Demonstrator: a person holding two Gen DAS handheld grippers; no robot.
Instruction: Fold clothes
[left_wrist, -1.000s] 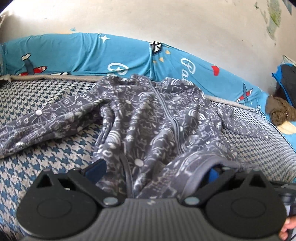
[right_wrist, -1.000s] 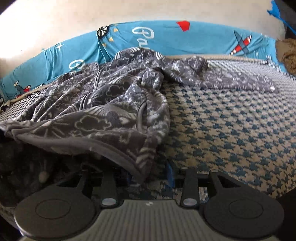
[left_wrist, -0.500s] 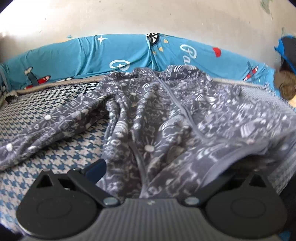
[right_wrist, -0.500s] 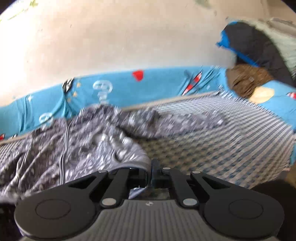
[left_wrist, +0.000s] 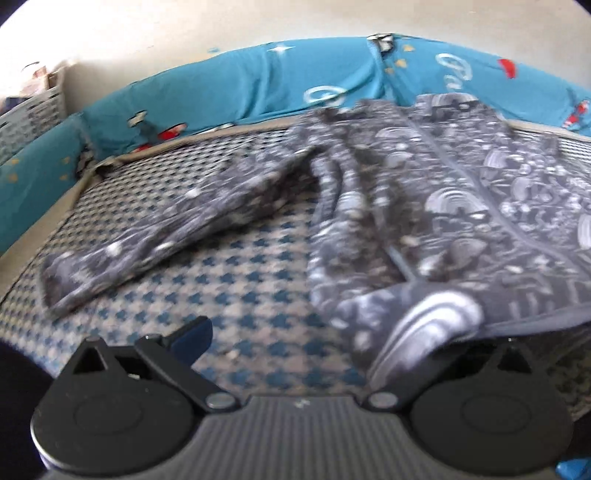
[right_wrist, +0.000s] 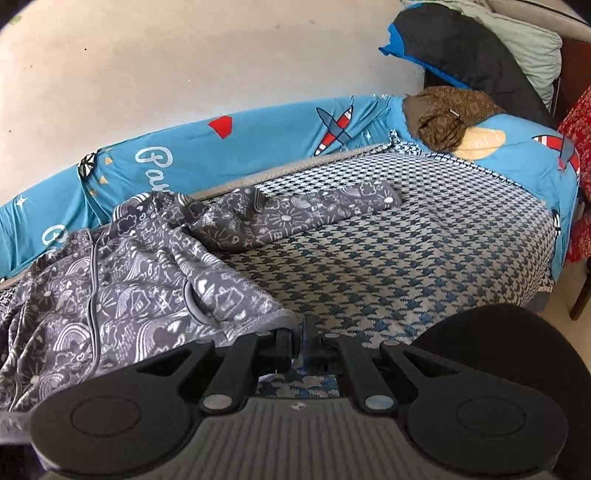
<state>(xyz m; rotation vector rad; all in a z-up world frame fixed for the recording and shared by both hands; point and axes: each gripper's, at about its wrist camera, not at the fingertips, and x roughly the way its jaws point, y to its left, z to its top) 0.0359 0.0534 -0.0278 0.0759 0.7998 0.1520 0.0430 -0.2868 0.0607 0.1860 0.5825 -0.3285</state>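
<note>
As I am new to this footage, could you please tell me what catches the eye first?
A grey patterned zip garment lies spread on the houndstooth bed cover, one sleeve stretched toward the far side. Bright blue cartoon-print padding lines the wall behind. The right gripper has its jaws shut at the garment's hem.

White script, seemingly "Par", stands on the blue bed bumper (right_wrist: 236, 147)
</note>
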